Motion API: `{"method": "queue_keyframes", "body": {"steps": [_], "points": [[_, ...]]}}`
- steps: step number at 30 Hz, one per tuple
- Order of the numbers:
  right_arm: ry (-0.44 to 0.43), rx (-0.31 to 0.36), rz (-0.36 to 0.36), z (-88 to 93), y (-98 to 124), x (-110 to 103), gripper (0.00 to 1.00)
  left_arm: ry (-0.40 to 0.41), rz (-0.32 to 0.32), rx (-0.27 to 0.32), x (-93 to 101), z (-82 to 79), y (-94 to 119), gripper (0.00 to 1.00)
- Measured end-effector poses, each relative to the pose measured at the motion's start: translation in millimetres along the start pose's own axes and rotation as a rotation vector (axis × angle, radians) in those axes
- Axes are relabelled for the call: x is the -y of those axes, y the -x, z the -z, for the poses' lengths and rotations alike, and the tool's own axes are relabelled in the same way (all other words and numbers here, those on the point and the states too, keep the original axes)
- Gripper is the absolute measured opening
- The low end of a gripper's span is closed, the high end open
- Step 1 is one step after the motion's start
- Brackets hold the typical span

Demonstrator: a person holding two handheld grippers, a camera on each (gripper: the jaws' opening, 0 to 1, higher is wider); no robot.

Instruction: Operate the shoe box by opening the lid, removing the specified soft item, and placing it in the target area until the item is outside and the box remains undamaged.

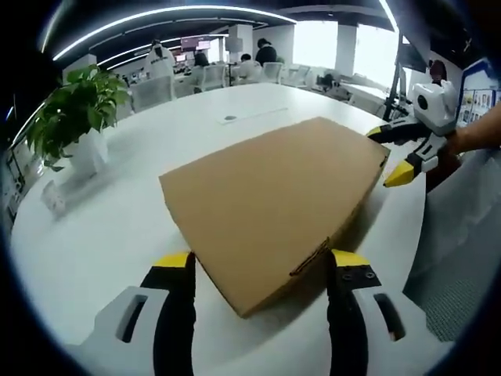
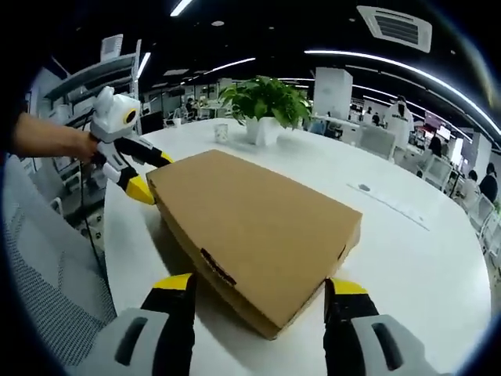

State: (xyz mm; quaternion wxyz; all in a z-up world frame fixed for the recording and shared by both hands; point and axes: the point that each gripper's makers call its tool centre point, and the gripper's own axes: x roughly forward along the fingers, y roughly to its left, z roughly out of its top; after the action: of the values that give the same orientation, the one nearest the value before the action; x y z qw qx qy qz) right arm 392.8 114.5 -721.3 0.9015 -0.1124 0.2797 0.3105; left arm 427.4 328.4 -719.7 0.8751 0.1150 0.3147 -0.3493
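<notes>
1. Box lies flat on the white tabletop, lid shut. The soft item is presumably inside; it cannot be seen.
2. Left tool: jaws wide apart, straddling one corner of the box, holding nothing. Contact with the cardboard cannot be told.
3. Right tool: jaws likewise wide apart around the opposite corner, empty. In the left gripper view it sits at the far corner, its yellow tips just beside the box edge.
4. Step in hand, judged: opening the lid, not yet begun.
5. To do it well: find the lid's free edge, slip one jaw tip under it and lift gently while the other tool steadies the base. Avoid pinching or creasing the cardboard.
6. Plant stands well apart from the box.
</notes>
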Motion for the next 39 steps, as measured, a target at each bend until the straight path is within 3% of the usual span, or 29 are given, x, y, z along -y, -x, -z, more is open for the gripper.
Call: {"method": "queue_keyframes", "body": {"steps": [7,23,39], "points": [[0.057,0.001,-0.001,4.3,-1,4,0.56,-0.006,-0.020,0.025,0.5,2.1,1,0.66],[0.018,0.006,-0.002,1.7,1,4,0.53,-0.003,-0.026,0.027,1.2,0.2,3,0.64],[-0.039,0.029,-0.040,-9.8,11,3,0.53,-0.001,0.011,0.008,0.9,-6.8,11,0.63]]}}
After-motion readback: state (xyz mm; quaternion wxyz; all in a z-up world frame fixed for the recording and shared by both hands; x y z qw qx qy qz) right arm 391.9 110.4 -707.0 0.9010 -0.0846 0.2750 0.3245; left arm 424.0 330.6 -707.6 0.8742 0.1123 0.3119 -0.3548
